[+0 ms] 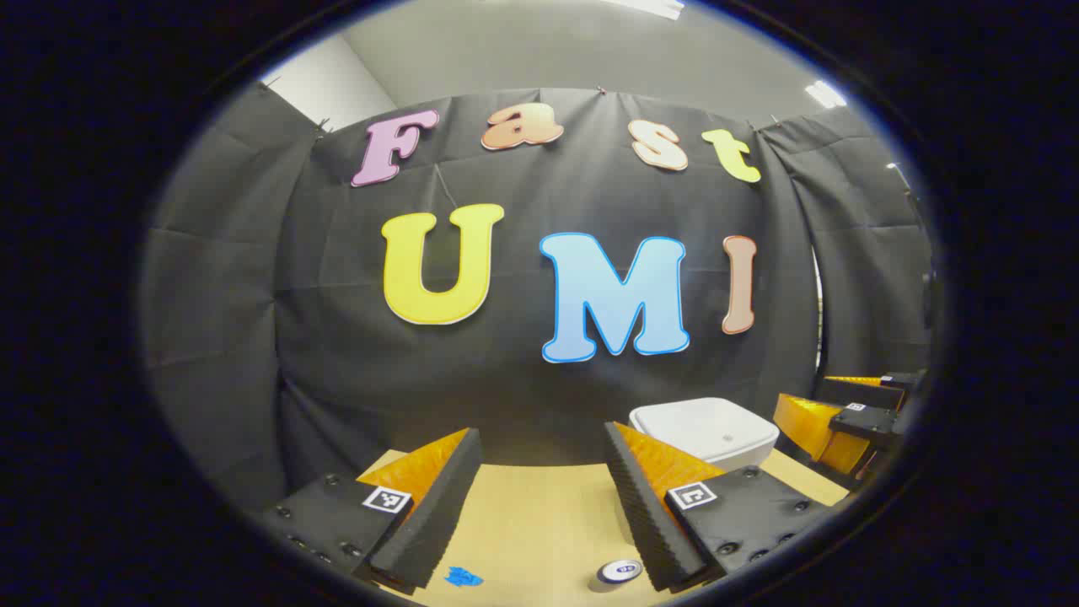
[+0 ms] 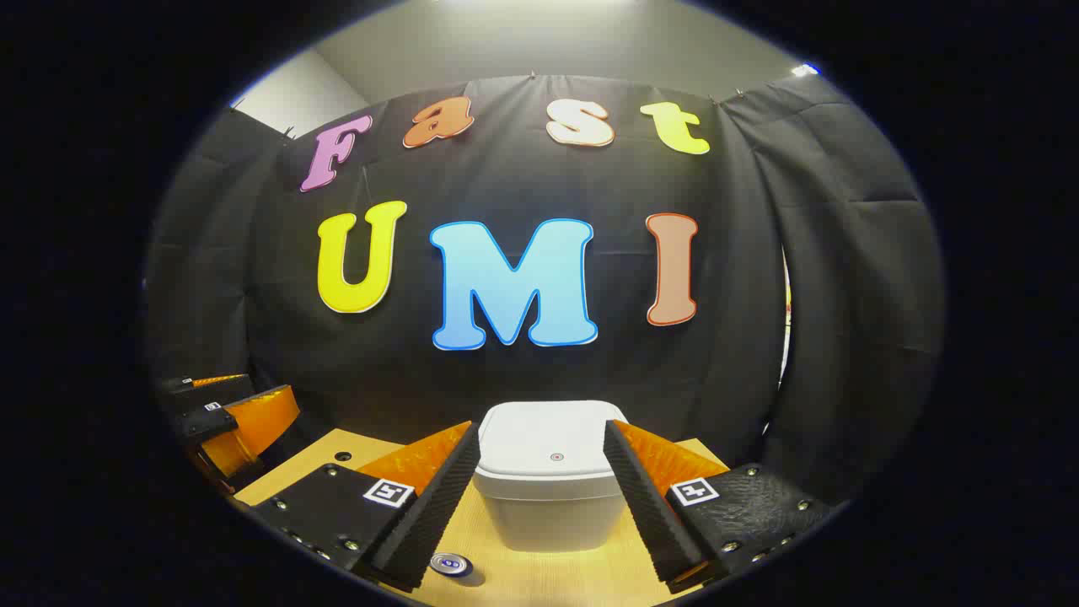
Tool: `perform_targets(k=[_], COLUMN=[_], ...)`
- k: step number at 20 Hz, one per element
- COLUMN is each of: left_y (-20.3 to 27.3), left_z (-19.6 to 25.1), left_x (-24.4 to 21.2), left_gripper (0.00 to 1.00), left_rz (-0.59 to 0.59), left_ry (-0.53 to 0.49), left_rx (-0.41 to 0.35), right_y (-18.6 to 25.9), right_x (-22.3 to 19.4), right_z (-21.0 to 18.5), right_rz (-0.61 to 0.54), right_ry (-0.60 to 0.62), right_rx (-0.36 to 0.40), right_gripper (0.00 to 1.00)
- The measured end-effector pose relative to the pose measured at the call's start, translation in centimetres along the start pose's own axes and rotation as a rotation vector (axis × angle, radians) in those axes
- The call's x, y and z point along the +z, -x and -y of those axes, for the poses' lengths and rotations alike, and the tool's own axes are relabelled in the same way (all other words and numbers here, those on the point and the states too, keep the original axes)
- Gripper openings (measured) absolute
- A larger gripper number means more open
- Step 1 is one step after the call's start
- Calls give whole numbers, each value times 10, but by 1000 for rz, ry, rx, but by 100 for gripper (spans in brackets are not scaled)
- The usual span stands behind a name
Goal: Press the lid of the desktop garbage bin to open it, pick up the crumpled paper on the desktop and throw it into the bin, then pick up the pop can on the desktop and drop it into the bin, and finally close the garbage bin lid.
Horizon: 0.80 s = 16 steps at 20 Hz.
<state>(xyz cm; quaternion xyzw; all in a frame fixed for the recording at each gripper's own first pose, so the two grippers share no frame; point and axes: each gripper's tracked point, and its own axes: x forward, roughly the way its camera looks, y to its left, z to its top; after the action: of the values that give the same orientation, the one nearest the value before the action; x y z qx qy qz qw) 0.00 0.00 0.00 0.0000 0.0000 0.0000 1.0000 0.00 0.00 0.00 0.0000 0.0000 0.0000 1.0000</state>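
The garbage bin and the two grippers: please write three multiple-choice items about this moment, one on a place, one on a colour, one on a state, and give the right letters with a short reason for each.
1. In the right gripper view, where is the garbage bin?
A. Ahead, framed between the right gripper's two fingers
B. Hanging on the booth wall
C. Lying tipped over on the desktop

2. What colour is the bin?
A. Red
B. White
C. Green

3. How is the bin's lid?
A. Taken off and lying beside the bin
B. Standing wide open
C. Closed flat on the bin

Answers:
1 A: the bin stands upright on the wooden desktop, seen between the spread fingers.
2 B: body and lid are both white, also in the left gripper view.
3 C: the lid sits level on the body with no opening visible; the pop can is on the desktop.
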Motion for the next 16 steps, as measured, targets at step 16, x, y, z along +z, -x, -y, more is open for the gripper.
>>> perform_targets(k=[16], left_y=[-17], left_z=[4], left_x=[-6], left_gripper=[95], left_rz=[-3], left_ry=[-2], left_rx=[15], right_y=[-10], right_x=[-1], right_z=[-1], right_rz=[-19], right_ry=[-1], right_rx=[14], right_gripper=[95])
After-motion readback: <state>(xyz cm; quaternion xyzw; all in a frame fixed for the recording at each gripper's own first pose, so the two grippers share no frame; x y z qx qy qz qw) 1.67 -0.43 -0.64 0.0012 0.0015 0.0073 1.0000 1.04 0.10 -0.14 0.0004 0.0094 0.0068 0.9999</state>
